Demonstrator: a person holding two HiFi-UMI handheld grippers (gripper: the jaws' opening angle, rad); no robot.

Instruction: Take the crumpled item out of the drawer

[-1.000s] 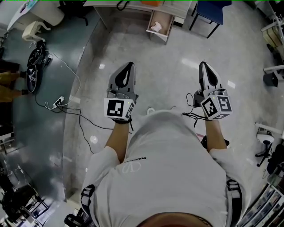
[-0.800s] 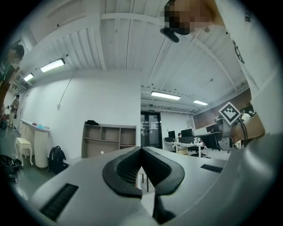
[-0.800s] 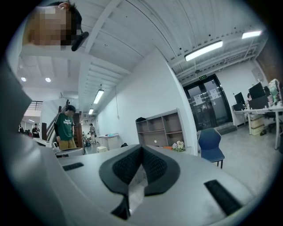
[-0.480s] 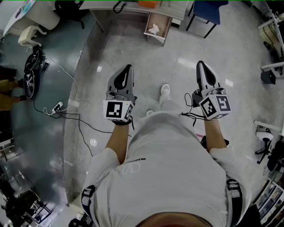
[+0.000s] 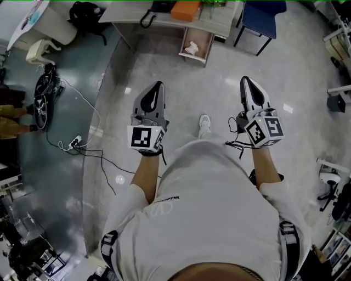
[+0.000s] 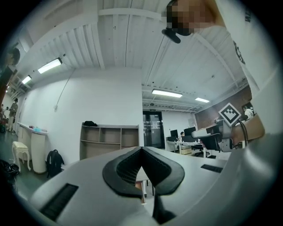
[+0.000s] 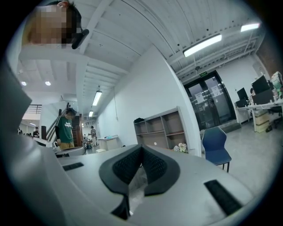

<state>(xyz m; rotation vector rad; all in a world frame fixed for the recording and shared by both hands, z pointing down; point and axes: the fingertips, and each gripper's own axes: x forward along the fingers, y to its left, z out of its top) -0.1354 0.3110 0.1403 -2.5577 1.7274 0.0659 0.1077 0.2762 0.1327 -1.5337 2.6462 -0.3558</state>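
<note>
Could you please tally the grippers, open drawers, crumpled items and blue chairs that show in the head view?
grippers: 2 (left gripper, right gripper)
open drawer: 1
crumpled item, white, lying in the drawer: 1
blue chair: 1
Total: 5

It was an open-plan office or lab hall. Desks with monitors [image 6: 190, 133] stood near glass double doors [image 6: 152, 129], alongside an open shelf unit [image 6: 109, 140] and a blue chair [image 7: 216, 148]. Strip lights [image 6: 166, 93] ran overhead, and cables [image 5: 93, 151] trailed across a polished grey floor [image 5: 181, 82].
</note>
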